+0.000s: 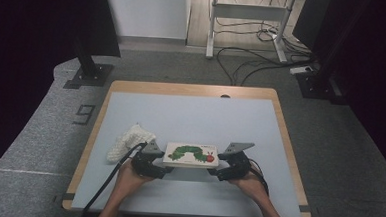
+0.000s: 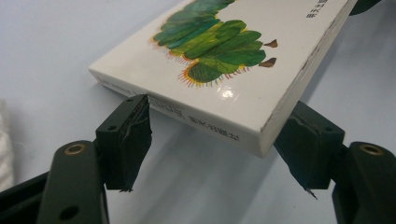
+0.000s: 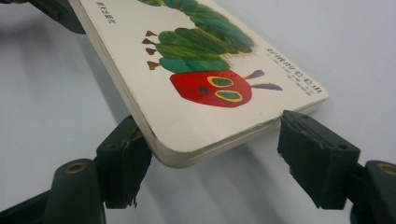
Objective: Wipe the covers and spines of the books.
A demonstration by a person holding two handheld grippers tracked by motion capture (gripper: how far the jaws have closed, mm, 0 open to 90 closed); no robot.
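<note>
Book (image 1: 191, 155) underside hidden; its ends sit between the spread fingers of left gripper (image 2: 219, 149) and right gripper (image 3: 212, 161).

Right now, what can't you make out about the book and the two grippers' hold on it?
- Book: underside hidden by its own cover, high view.
- Left gripper: book's far end cut off by the top edge; whether both pads press its sides is unclear.
- Right gripper: right pad looks apart from the book; contact under the corner hidden.
- Cover lettering: too small, all views.
- White cloth: cut off by the left edge, left gripper view.
</note>
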